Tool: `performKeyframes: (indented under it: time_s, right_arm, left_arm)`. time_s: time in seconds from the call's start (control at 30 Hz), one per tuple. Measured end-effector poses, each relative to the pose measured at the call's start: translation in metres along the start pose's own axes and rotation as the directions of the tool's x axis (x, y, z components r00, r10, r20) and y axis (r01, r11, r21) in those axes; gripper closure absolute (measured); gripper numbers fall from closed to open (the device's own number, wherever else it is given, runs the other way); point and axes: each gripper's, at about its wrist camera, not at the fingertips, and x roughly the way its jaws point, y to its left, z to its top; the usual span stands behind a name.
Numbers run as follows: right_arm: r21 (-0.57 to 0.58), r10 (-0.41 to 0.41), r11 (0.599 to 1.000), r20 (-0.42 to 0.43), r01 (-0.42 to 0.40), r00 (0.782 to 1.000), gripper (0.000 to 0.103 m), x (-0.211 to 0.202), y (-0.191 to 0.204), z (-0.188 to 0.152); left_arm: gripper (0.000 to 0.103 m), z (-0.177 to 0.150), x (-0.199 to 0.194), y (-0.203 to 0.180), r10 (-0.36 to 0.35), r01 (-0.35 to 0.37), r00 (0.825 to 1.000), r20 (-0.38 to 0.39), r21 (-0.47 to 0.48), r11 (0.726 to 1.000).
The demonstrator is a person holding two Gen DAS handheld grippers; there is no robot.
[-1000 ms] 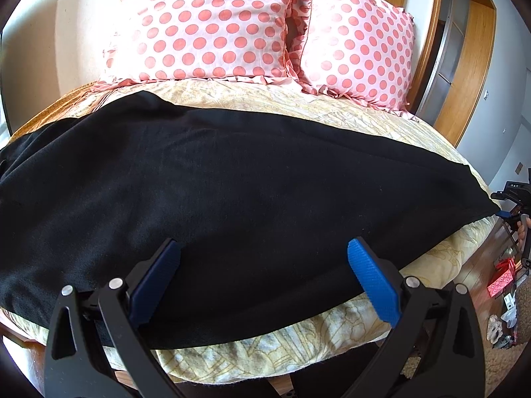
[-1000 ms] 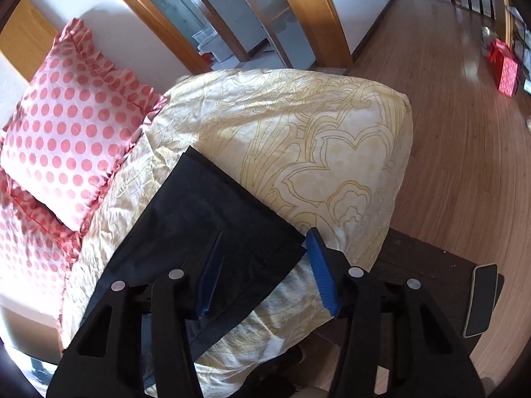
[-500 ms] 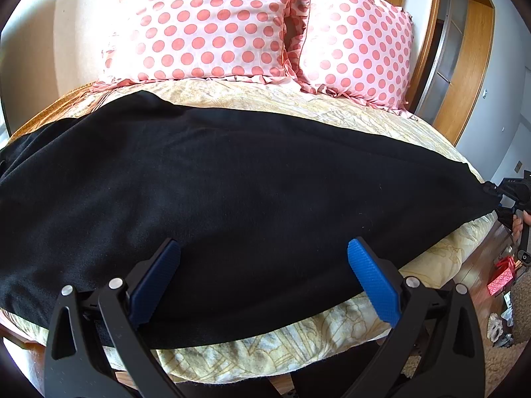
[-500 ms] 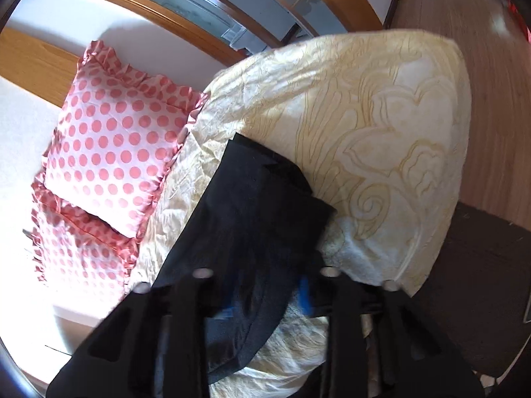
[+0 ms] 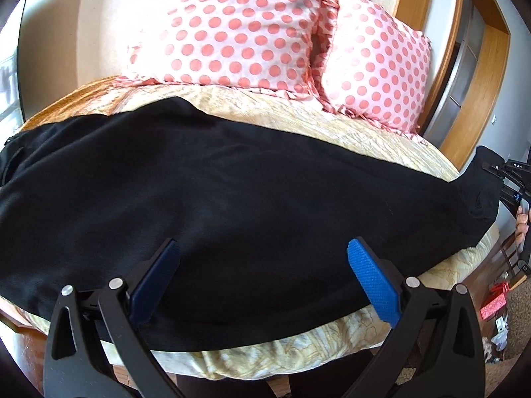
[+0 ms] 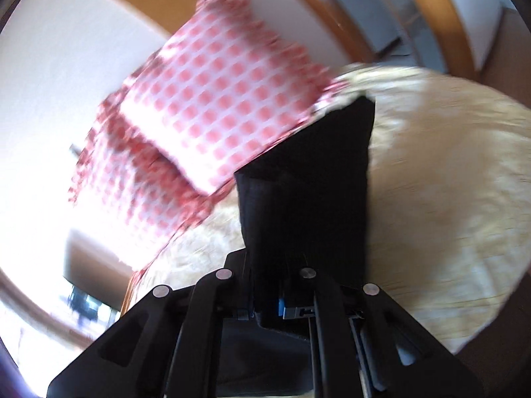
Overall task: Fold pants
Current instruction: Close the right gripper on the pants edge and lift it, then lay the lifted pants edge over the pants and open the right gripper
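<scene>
The black pants [image 5: 232,205] are lying stretched across the yellow bedspread [image 5: 298,112], just below the polka-dot pillows [image 5: 239,26]. The right gripper [image 6: 282,285] has just been closing and is now pinching the leg end, lifting it off the bedspread — likely to carry it over for a fold. The left gripper [image 5: 262,272] is hovering over the pants' near edge, fingers spread wide, holding nothing — probably waiting to pin or grab the cloth.

Sunlit bed [image 5: 332,132], 2 polka-dot pillows [image 5: 232,26], wooden door frame [image 5: 481,76].
</scene>
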Motion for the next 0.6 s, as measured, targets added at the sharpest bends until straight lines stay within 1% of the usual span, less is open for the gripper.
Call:
performKeyframes:
  time_s: [0.03, 0.1, 0.17, 0.23, 0.3, 0.4, 0.43, 0.5, 0.57, 0.6]
  right_arm:
    - [-0.028, 0.036, 0.999, -0.038, -0.037, 0.999, 0.094, 0.014, 0.017, -0.005]
    - [-0.075, 0.106, 0.990, -0.121, -0.115, 0.987, 0.094, 0.041, 0.049, -0.018]
    - [-0.118, 0.148, 0.977, -0.207, -0.175, 0.967, 0.094, 0.068, 0.079, -0.036]
    - [-0.154, 0.169, 0.962, -0.315, -0.226, 0.934, 0.094, 0.103, 0.108, -0.061]
    - [-0.181, 0.150, 0.954, -0.405, -0.240, 0.902, 0.094, 0.132, 0.126, -0.088]
    - [-0.185, 0.138, 0.948, -0.494, -0.259, 0.858, 0.094, 0.158, 0.135, -0.120]
    - [-0.195, 0.122, 0.948, -0.507, -0.251, 0.854, 0.094, 0.163, 0.136, -0.127]
    - [-0.225, 0.094, 0.945, -0.509, -0.237, 0.855, 0.093, 0.166, 0.137, -0.133]
    - [-0.210, 0.119, 0.944, -0.506, -0.256, 0.854, 0.094, 0.163, 0.138, -0.130]
    - [-0.209, 0.133, 0.941, -0.497, -0.267, 0.858, 0.094, 0.159, 0.141, -0.126]
  left_arm:
    - [0.002, 0.003, -0.004, 0.004, 0.012, -0.011, 1.000, 0.012, -0.009, 1.000]
    - [0.002, 0.007, -0.013, 0.014, 0.040, -0.039, 0.999, 0.034, -0.031, 0.999]
    - [0.002, 0.011, -0.020, 0.026, 0.084, -0.080, 0.995, 0.052, -0.063, 0.995]
    - [0.002, 0.012, -0.026, 0.038, 0.116, -0.110, 0.991, 0.061, -0.097, 0.989]
    - [0.002, 0.011, -0.031, 0.051, 0.137, -0.128, 0.989, 0.058, -0.141, 0.982]
    - [0.002, 0.009, -0.036, 0.066, 0.143, -0.131, 0.989, 0.049, -0.193, 0.972]
    - [0.002, 0.007, -0.038, 0.070, 0.146, -0.134, 0.988, 0.047, -0.202, 0.970]
    - [0.002, 0.006, -0.039, 0.074, 0.156, -0.144, 0.987, 0.044, -0.203, 0.969]
    - [0.002, 0.007, -0.039, 0.076, 0.159, -0.148, 0.986, 0.044, -0.197, 0.969]
    - [0.002, 0.008, -0.039, 0.075, 0.158, -0.146, 0.986, 0.048, -0.196, 0.970]
